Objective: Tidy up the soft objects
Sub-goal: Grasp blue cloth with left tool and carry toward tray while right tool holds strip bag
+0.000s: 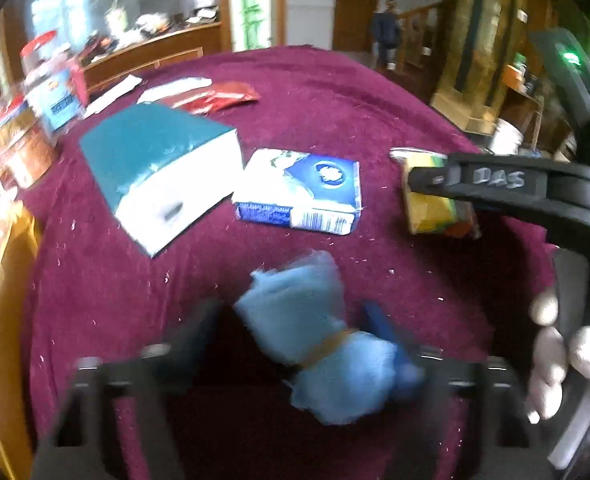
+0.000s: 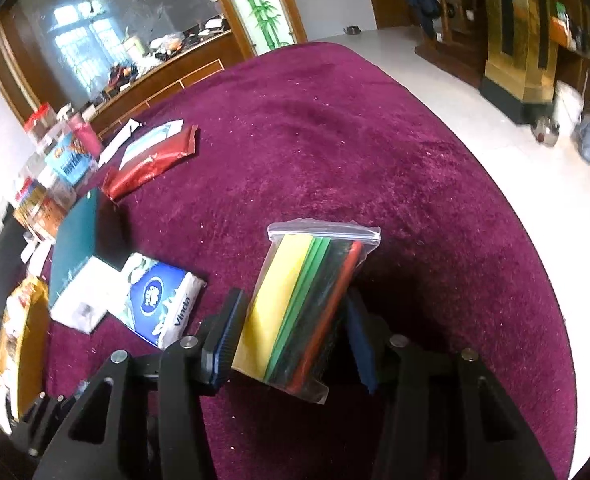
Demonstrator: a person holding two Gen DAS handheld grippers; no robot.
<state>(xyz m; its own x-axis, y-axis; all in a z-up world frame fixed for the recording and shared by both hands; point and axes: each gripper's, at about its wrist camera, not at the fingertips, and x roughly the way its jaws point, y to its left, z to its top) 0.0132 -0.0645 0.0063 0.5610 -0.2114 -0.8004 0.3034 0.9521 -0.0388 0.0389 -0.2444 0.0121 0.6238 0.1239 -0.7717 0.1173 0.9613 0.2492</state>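
left tool point(image 1: 295, 344): its view is blurred; a light blue cloth bundle point(image 1: 315, 328), banded at the waist by a tan strip, sits between the two fingers and touches the right-hand one. whether the fingers actually press it cannot be told through the blur. the bundle's long axis runs away from the camera, along the fingers, leaning slightly left at the far end, above the maroon bench point(image 1: 335, 100).

right tool point(image 2: 291, 332): clenched on a clear zip bag point(image 2: 307, 308) holding flat yellow, green, black and red sheets. the bag is gripped near its lower half and held clear of the bench. its long axis points forward and a little right; the zip edge is the far end, and the sheets stand on edge between the fingers. in the left view the same bag appears at right, with the right tool across it.

on the bench: a vinda tissue pack point(image 2: 159, 304) lies flat just beside a teal and white box point(image 1: 163, 176); they look near or touching, but which cannot be told. a red foil packet point(image 2: 151, 164) lies farther back, and jars and packets crowd the left edge.

progress, as a judgement: mid-task. two soft items are lifted and not yet placed; the tissue pack and box may already form a row, and no destination for the held items is evident.
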